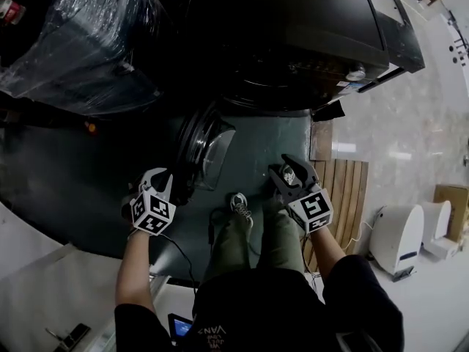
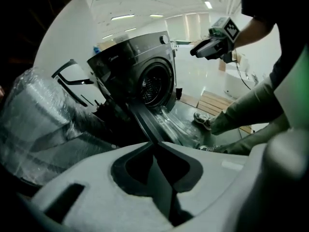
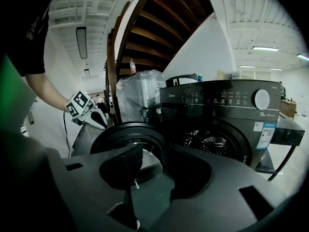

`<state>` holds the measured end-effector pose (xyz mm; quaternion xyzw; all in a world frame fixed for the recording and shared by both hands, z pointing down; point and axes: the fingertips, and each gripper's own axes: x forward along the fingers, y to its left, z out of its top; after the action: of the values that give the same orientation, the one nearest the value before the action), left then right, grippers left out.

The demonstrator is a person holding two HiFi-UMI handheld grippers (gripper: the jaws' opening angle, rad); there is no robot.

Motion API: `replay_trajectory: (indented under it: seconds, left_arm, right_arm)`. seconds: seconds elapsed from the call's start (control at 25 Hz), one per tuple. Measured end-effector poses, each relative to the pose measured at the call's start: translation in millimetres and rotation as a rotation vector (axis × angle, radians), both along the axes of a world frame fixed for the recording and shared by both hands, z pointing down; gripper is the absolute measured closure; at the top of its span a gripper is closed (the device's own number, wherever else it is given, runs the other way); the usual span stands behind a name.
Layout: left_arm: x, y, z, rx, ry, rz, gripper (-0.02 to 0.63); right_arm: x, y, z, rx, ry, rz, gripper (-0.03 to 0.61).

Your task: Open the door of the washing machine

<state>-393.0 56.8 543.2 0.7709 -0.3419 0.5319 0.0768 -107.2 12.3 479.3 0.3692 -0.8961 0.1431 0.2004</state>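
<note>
Before the dark grey front-loading washing machine (image 1: 293,42), its round glass-centred door (image 1: 201,149) is standing swung open, the white left gripper (image 1: 165,179) is clenching the door's rim, and the dark right gripper (image 1: 287,170) is hovering nearby, jaws apart, empty.

Dark round door (image 1: 192,149), wide open

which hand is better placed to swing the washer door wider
Left: the left gripper is at the rim of the open door, jaws together. The right gripper hangs open, away from it.
</note>
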Motion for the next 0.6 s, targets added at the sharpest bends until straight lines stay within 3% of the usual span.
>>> replay_trajectory:
  seconds: [0.28,0.6]
  left_arm:
    - [-26,-18,8,-0.012,0.069,-0.147,0.578]
    - [21,-67,-69,0.221,0.331,-0.233,0.595]
  right_arm:
    - [-3,3,-13,0.0,0.01,0.003,0.399]
    - [21,-3,-22,0.013,0.016,0.09,0.407]
